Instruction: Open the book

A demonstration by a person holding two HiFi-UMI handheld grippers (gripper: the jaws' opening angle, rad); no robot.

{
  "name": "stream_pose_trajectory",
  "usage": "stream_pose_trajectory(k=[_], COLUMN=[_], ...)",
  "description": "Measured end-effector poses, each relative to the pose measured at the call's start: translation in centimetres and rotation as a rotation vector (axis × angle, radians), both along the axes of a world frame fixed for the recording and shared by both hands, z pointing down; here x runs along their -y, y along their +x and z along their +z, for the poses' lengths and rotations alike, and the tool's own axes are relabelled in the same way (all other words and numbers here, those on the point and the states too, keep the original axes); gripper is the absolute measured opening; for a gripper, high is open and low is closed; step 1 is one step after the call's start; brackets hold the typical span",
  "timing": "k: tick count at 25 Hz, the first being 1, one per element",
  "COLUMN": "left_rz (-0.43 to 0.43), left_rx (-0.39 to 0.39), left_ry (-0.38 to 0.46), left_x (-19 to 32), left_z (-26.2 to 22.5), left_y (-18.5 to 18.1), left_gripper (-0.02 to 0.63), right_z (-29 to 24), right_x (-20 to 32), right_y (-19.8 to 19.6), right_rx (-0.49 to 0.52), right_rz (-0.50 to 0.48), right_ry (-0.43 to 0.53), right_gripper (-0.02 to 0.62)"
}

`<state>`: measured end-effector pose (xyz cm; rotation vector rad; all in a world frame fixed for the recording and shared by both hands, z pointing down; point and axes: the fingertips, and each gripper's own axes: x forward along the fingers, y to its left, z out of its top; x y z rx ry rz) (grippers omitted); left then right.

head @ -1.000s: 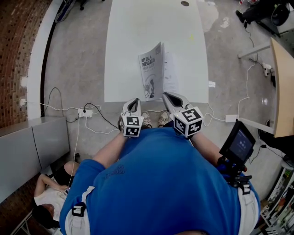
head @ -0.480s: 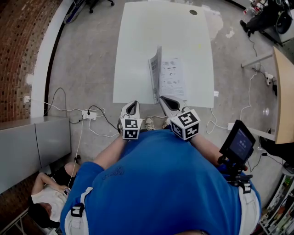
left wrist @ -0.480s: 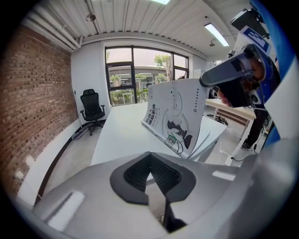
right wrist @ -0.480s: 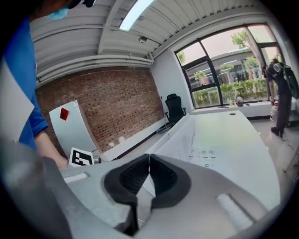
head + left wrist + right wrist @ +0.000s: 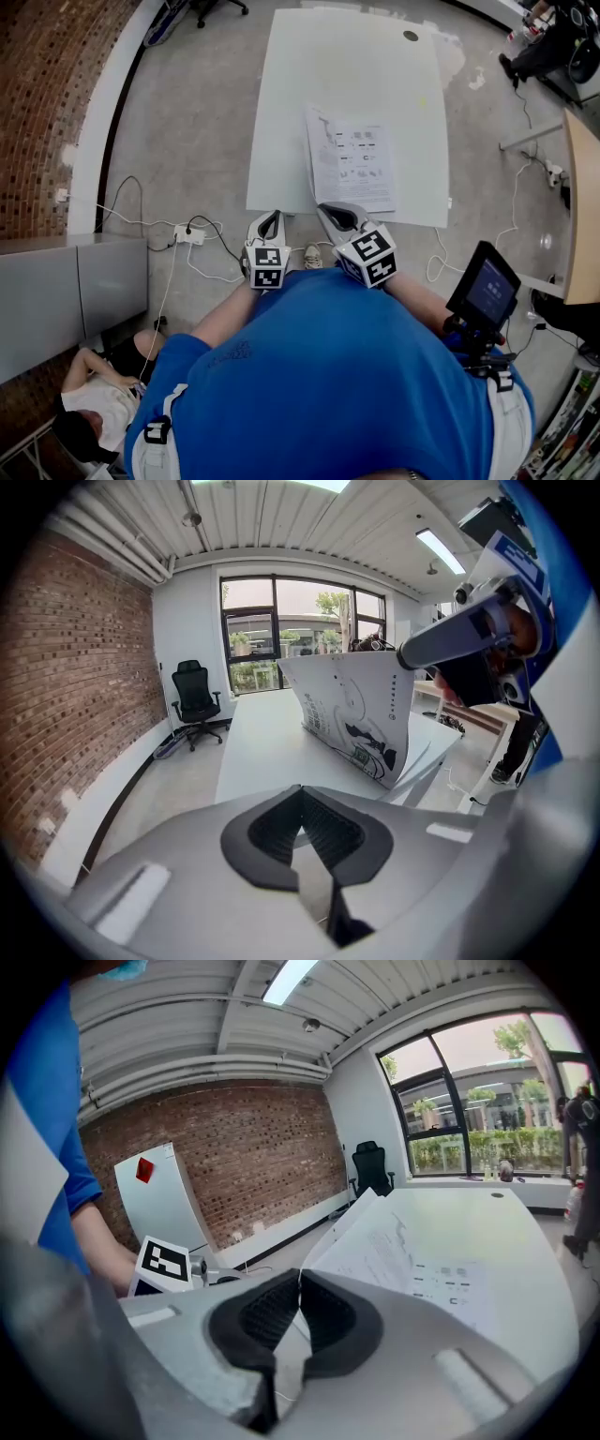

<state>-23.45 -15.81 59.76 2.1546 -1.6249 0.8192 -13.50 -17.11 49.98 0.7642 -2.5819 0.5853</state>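
A thin book (image 5: 361, 161) lies on the white table (image 5: 291, 112), its first printed page showing. The front cover (image 5: 354, 716) stands raised off the pages, its illustrated face towards the left. My right gripper (image 5: 330, 214) is shut on the cover's near corner; in the right gripper view the thin sheet (image 5: 349, 1224) runs up from between the pads. In the left gripper view the right gripper (image 5: 450, 641) shows at the cover's top edge. My left gripper (image 5: 270, 225) hovers off the table's near edge, left of the book, shut with nothing in it.
The person's blue shirt (image 5: 328, 375) fills the lower head view. Cables and a power strip (image 5: 187, 234) lie on the floor to the left. A small screen (image 5: 486, 289) sits at the right. An office chair (image 5: 197, 701) stands by the far window.
The cover has swung up and over to the left, baring the printed page. Both grippers have drawn back towards the person, the right one taking the cover with it.
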Motion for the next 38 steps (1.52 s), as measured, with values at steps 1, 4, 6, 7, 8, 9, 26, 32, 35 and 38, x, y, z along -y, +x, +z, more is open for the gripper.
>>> stream_pose_trajectory(k=[1, 4, 6, 7, 8, 9, 26, 32, 35, 38], left_rz=[-0.004, -0.016, -0.025, -0.030, -0.035, -0.039, -0.119, -0.143, -0.154, -0.163], left_rx=[-0.001, -0.003, -0.007, -0.009, -0.010, -0.010, 0.022, 0.024, 0.031, 0.035], left_ry=[0.000, 0.001, -0.001, -0.002, -0.002, -0.002, -0.053, -0.062, -0.071, -0.082], left_x=[-0.1, -0.4, -0.8, -0.9, -1.0, -1.1, -4.1, -4.9, -5.3, -5.9], left_z=[-0.1, 0.0, 0.2, 0.3, 0.3, 0.2, 0.9, 0.8, 1.0, 1.1], left_y=[-0.2, -1.1, -1.9, -2.3, -2.7, -3.1, -7.6, -7.4, -7.8, -8.2], left_gripper=[0.008, 0.008, 0.008, 0.008, 0.008, 0.008, 0.008, 0.008, 0.008, 0.008], right_z=[0.2, 1.1, 1.9, 2.2, 2.6, 2.9, 10.0, 13.1, 14.2, 14.9], right_x=[-0.1, -0.6, -1.0, -1.1, -1.3, -1.4, -2.8, -3.4, -3.1, -3.0], right_y=[-0.4, -2.0, -3.4, -4.1, -4.7, -5.4, -10.6, -10.5, -10.7, -10.9], right_rx=[-0.005, -0.021, -0.037, -0.045, -0.052, -0.058, -0.165, -0.218, -0.232, -0.243], right_rz=[-0.009, -0.044, -0.070, -0.081, -0.091, -0.100, -0.185, -0.201, -0.201, -0.203], right_ry=[-0.002, -0.011, -0.017, -0.021, -0.024, -0.028, -0.124, -0.163, -0.178, -0.188], right_gripper=[0.008, 0.008, 0.008, 0.008, 0.008, 0.008, 0.008, 0.009, 0.009, 0.009])
